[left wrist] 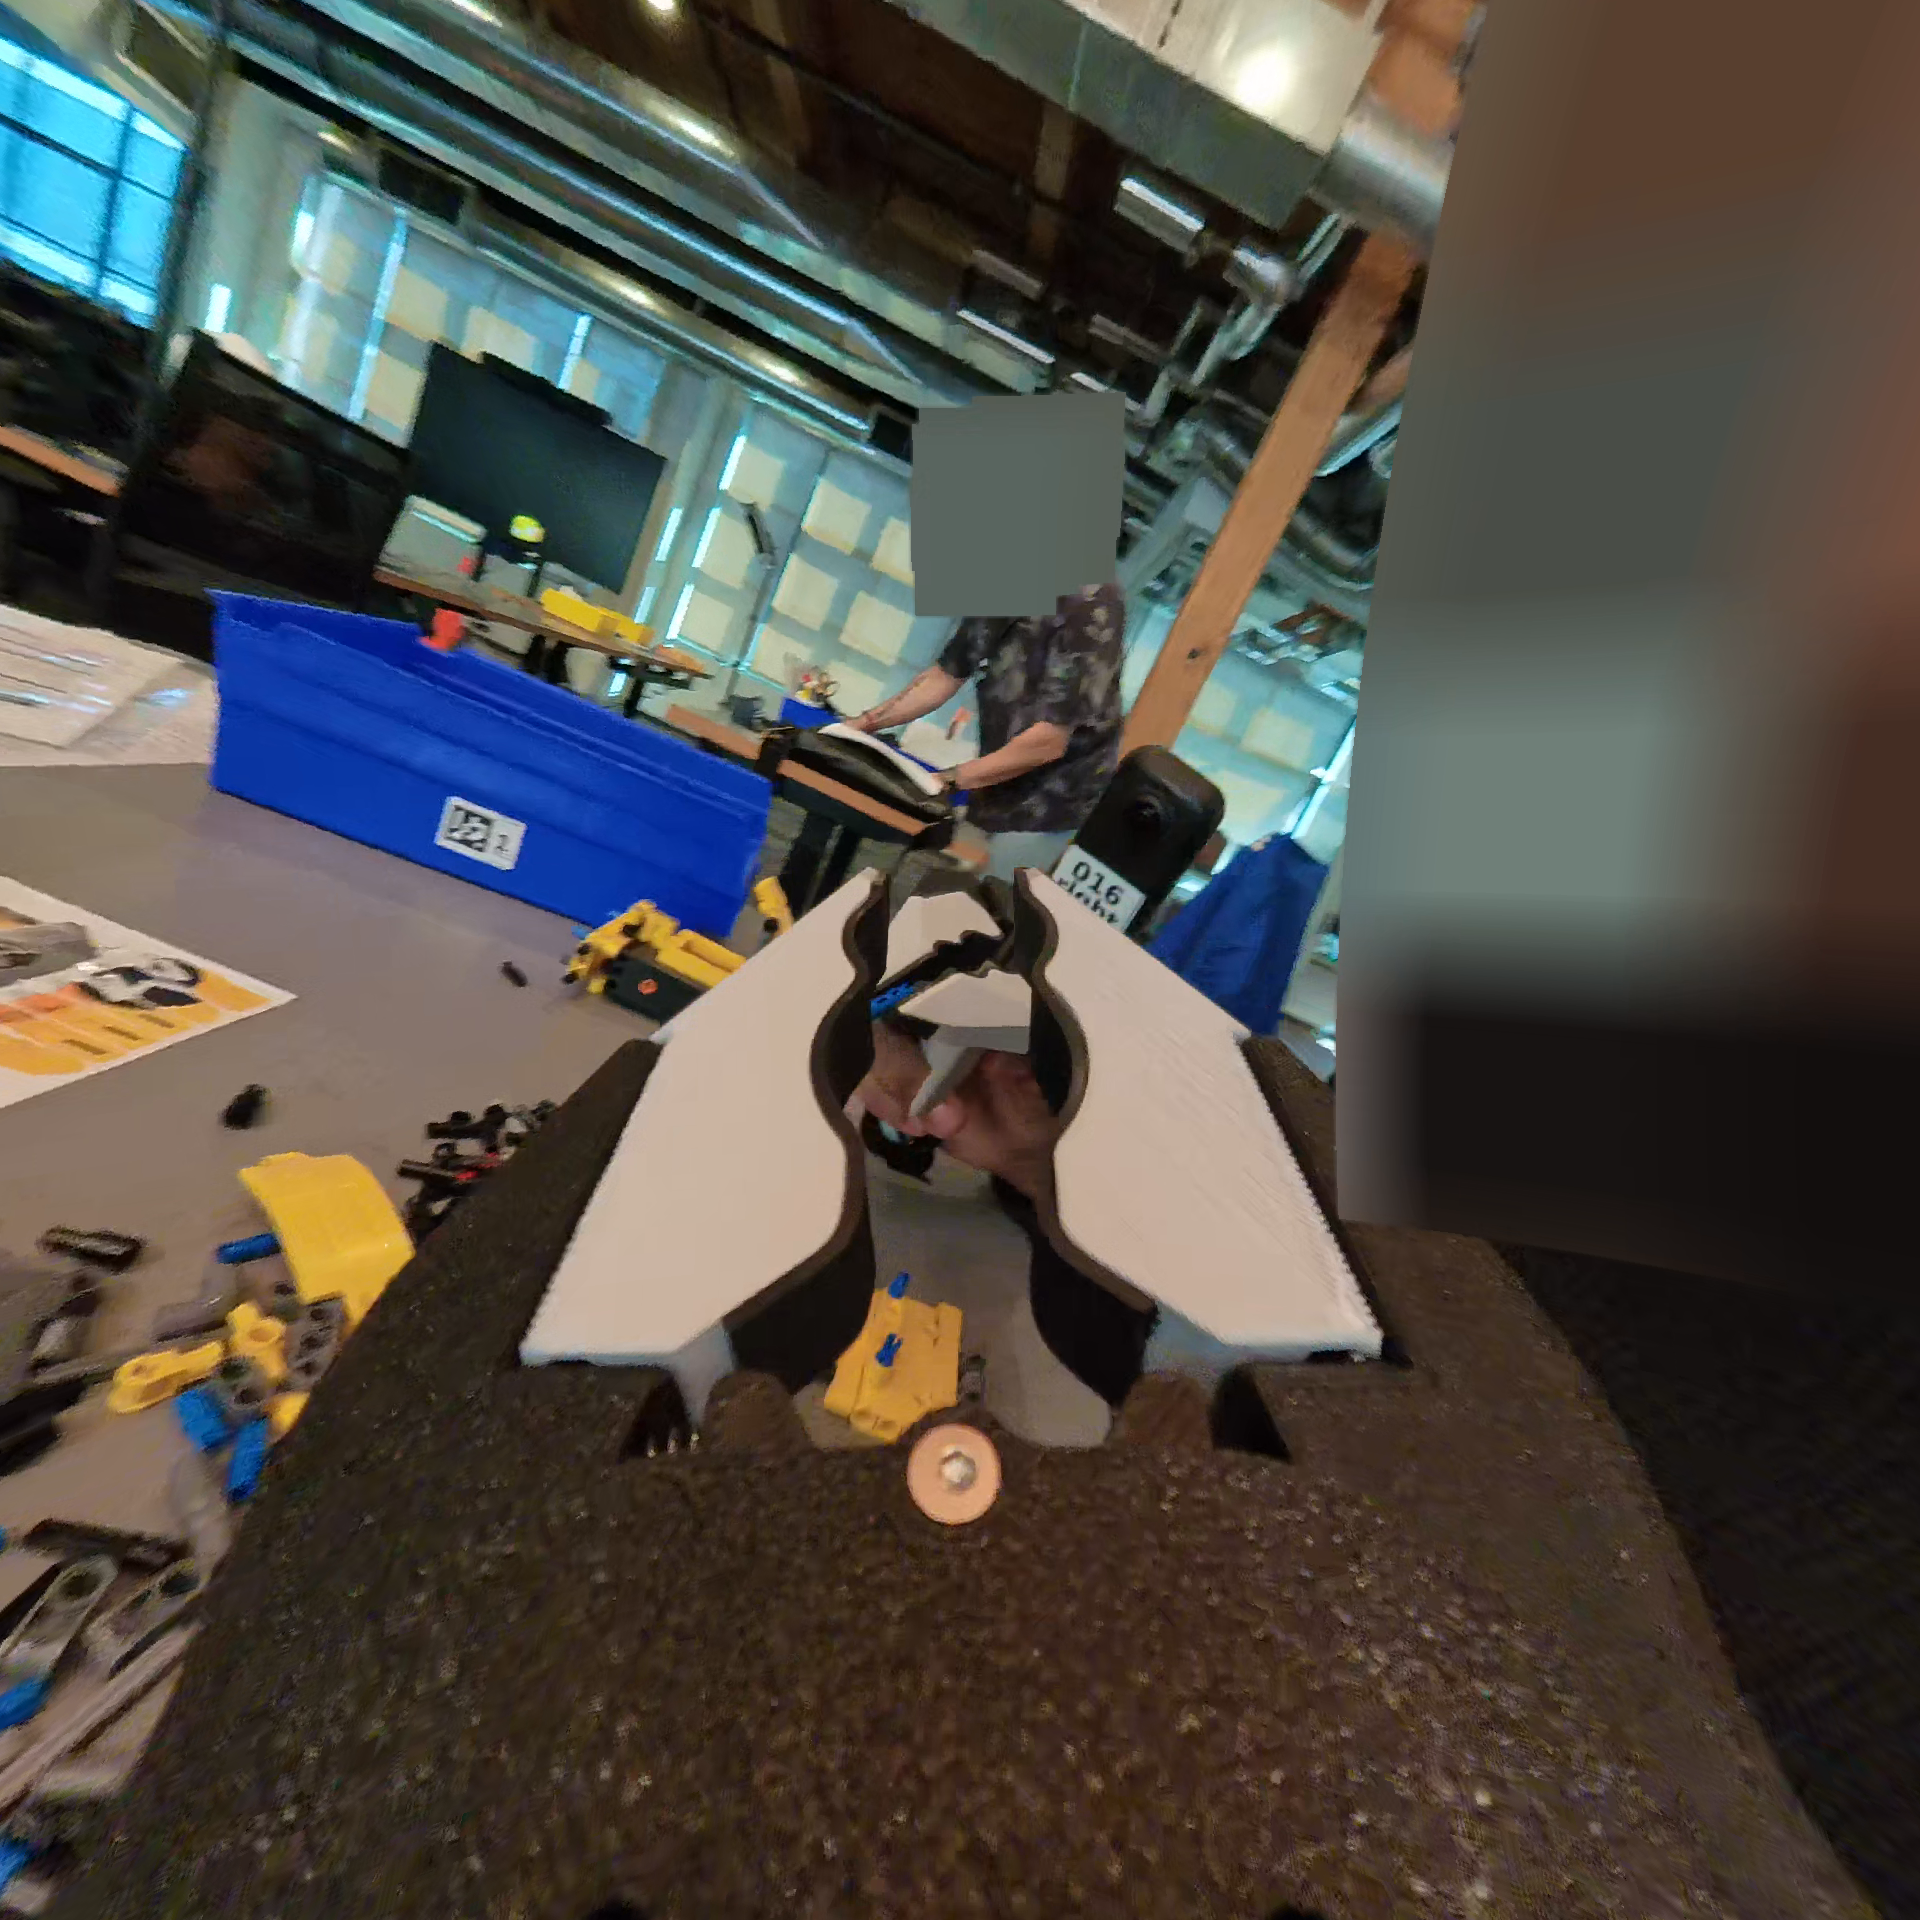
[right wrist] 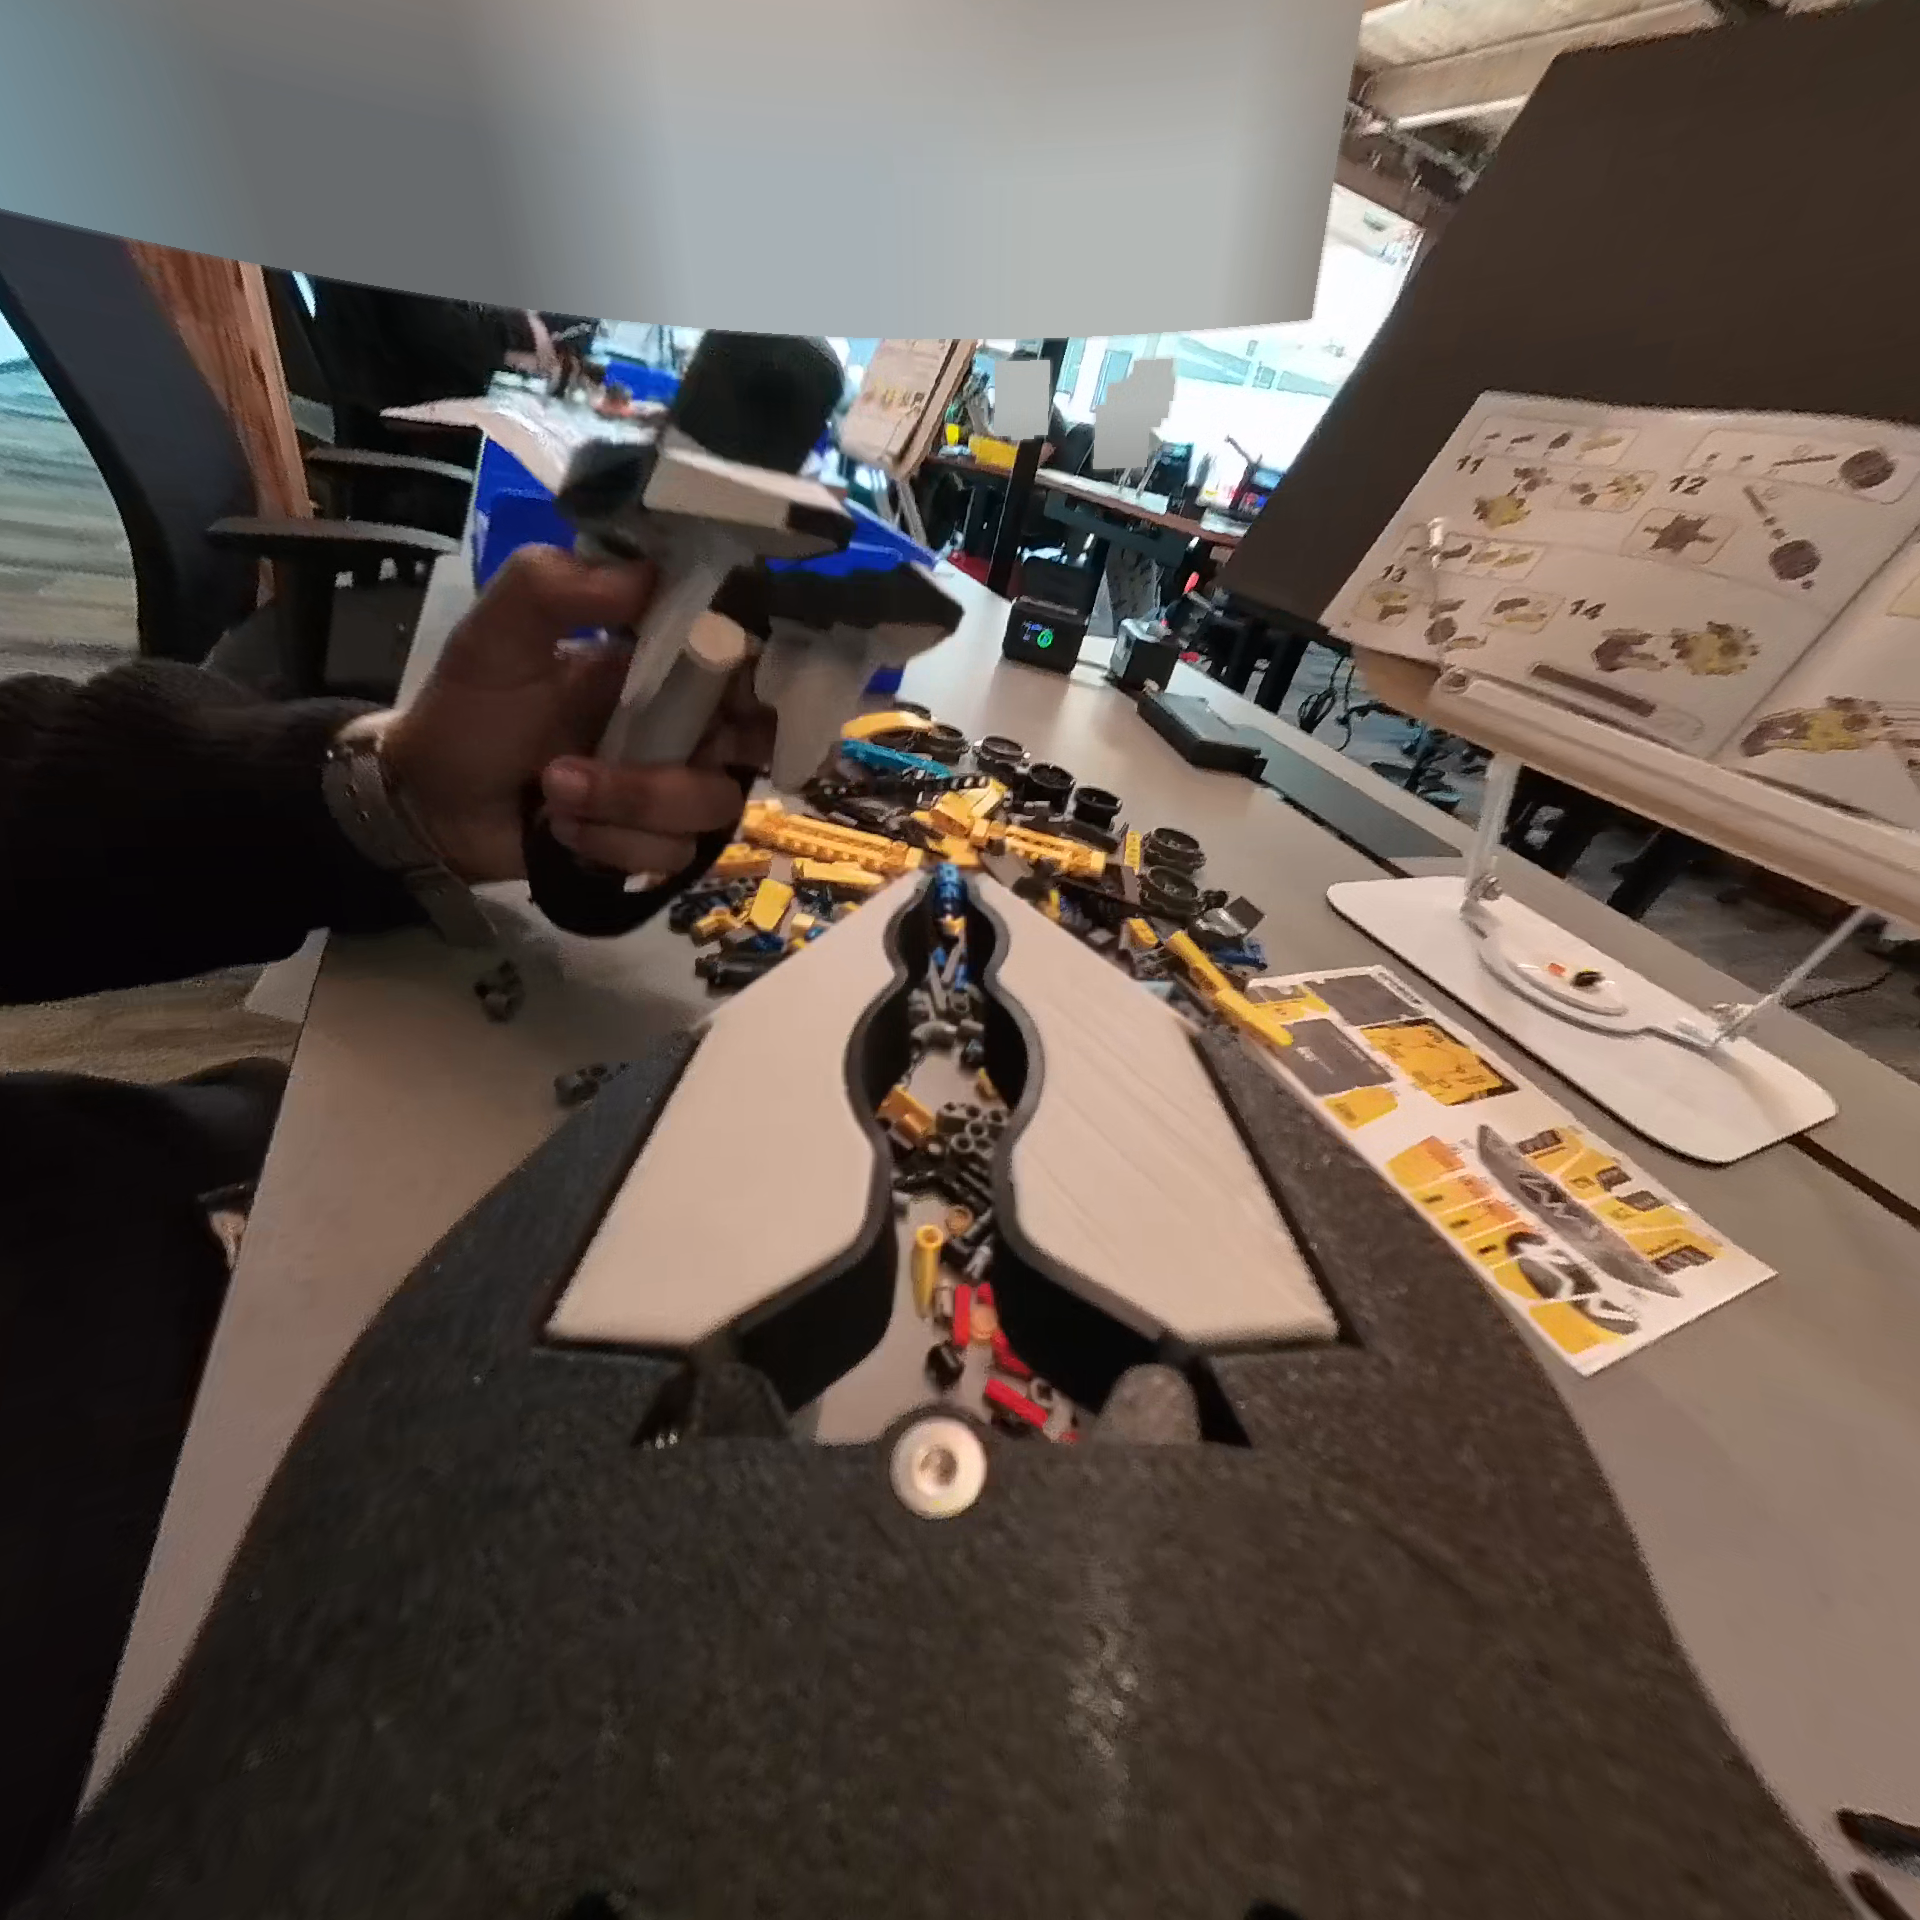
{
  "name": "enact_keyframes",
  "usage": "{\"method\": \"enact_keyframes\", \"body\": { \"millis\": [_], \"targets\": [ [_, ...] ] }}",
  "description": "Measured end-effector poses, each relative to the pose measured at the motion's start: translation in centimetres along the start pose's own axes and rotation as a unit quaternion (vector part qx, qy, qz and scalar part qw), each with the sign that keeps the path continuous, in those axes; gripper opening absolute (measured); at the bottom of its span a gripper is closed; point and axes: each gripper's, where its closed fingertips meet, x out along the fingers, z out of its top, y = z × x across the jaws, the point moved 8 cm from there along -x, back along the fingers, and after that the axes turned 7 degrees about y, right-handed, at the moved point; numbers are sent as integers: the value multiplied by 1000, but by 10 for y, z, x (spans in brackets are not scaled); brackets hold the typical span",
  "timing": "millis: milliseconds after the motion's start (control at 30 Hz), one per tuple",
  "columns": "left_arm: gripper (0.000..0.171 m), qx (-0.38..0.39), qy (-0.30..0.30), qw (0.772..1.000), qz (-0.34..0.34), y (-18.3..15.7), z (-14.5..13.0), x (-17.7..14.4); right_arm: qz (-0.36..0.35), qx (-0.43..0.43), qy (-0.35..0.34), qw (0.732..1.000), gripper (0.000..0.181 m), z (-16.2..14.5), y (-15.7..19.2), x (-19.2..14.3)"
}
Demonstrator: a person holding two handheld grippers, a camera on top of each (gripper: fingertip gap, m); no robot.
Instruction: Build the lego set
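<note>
On the grey table point(left wrist: 343, 935): building pieces everywhere, yellow, black and blue, and both grippers are up above them.
Left gripper point(left wrist: 948, 888): lifted off the table, fingers a little apart, nothing between them.
Right gripper point(right wrist: 953, 883): tips drawn almost together on a small blue piece point(right wrist: 948, 902).
Blue piece: pinched at the very tips, in the air above the far pile point(right wrist: 935, 821).
Left wrist view only: the right gripper comes in head-on through the gap, its black camera point(left wrist: 1143, 821) behind; a blue bin point(left wrist: 468, 748) sits far left, a flat yellow plate point(left wrist: 894, 1361) lies just beneath the fingers, a curved yellow panel point(left wrist: 322, 1226) lies near left, and a person point(left wrist: 1029, 707) stands at a far bench.
Right wrist view only: a hand point(right wrist: 540, 717) grips the left gripper's handle at upper left; an open instruction booklet point(right wrist: 1621, 561) rests on a white stand point(right wrist: 1558, 1081) at right, with black tyres point(right wrist: 1164, 852) along the far edge of the pile.
Both views: a yellow-and-black sticker sheet point(right wrist: 1455, 1143) lies flat beside the pieces.
</note>
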Motion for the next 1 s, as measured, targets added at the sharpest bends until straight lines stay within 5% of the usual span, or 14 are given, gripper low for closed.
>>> {"method": "enact_keyframes", "body": {
  "millis": [133, 233, 533, 733, 1000],
  "targets": [
    [23, 20, 89, 989, 116, -18, -12, -5, 39, 11, 73, 997, 5, -6, 10, 12],
    [24, 13, 172, 962, 214, -33, -38, -13, 96, 36, 200, 974, 5, -19, 23, 29],
    [23, 37, 277, 874, 399, -59, -106, -14, 160, -68, 342, 924, 5, -21, 42, 58],
    [23, 69, 300, 843, 441, -50, -118, -5, 199, -117, 393, 890, 5, -29, 42, 81],
    [22, 51, 301, 844, 441, -40, -120, -11, 262, -79, 429, 861, 5, -35, 37, 79]
  ]
}}
